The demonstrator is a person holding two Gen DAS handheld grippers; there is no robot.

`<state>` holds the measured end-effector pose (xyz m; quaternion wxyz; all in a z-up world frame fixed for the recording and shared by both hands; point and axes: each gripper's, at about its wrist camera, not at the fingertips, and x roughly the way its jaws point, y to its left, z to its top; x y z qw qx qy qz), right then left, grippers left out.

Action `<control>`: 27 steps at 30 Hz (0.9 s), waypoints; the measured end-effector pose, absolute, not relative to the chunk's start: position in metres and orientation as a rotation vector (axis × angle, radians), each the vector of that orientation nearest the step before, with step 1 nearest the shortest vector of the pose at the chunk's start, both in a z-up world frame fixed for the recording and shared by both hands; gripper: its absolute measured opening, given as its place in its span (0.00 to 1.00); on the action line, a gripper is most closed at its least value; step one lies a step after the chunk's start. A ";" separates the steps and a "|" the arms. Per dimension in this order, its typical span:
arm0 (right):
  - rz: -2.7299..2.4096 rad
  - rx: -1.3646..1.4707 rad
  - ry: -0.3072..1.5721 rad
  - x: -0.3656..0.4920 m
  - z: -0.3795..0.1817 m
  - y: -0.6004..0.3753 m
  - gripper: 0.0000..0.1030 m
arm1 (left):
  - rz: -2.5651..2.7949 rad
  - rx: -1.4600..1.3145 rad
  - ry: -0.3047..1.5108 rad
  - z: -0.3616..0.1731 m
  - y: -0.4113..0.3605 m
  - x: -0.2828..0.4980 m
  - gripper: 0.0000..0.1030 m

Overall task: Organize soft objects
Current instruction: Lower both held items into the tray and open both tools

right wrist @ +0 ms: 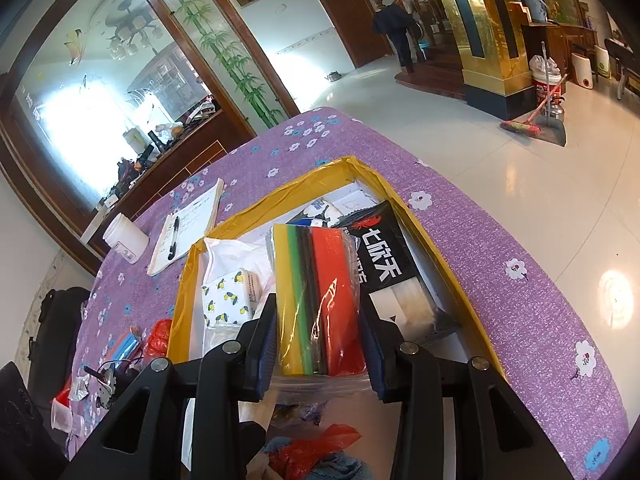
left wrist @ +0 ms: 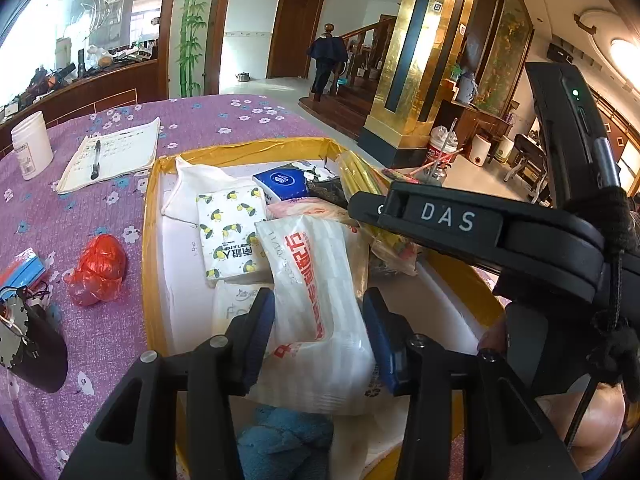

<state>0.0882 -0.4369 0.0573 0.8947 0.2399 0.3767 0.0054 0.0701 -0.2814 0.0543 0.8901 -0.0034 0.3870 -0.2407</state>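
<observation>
My left gripper (left wrist: 318, 336) is shut on a white soft pack with red characters (left wrist: 312, 272), held tilted over the yellow-rimmed box (left wrist: 150, 240). My right gripper (right wrist: 320, 348) is shut on a clear-wrapped pack of yellow, green, black and red sheets (right wrist: 316, 280), above the same box (right wrist: 182, 300). Inside the box lie a lemon-print tissue pack (left wrist: 230, 232), a blue tissue pack (left wrist: 280, 184), a white bag (left wrist: 192, 188) and a black pack with white characters (right wrist: 380, 264). A blue cloth (left wrist: 280, 440) shows below the left fingers.
The box sits on a purple flowered tablecloth (left wrist: 100, 340). A crumpled red plastic bag (left wrist: 100, 268), a notebook with a pen (left wrist: 116, 152) and a white jar (left wrist: 30, 144) lie left of it. The right gripper's black body (left wrist: 480, 232) crosses the left wrist view. A person (right wrist: 394, 24) stands far off.
</observation>
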 end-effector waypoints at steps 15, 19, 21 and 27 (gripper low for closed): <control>0.003 0.490 0.730 0.081 0.067 -0.439 0.44 | -0.538 -0.004 0.747 0.060 -0.280 0.064 0.66; -0.013 0.499 0.675 0.073 0.076 -0.441 0.54 | -0.553 -0.019 0.729 0.063 -0.278 0.062 0.68; -0.018 0.502 0.651 0.070 0.079 -0.443 0.56 | -0.555 -0.027 0.724 0.065 -0.276 0.062 0.68; -0.024 0.518 0.607 0.065 0.088 -0.446 0.57 | -0.545 -0.045 0.691 0.071 -0.272 0.060 0.69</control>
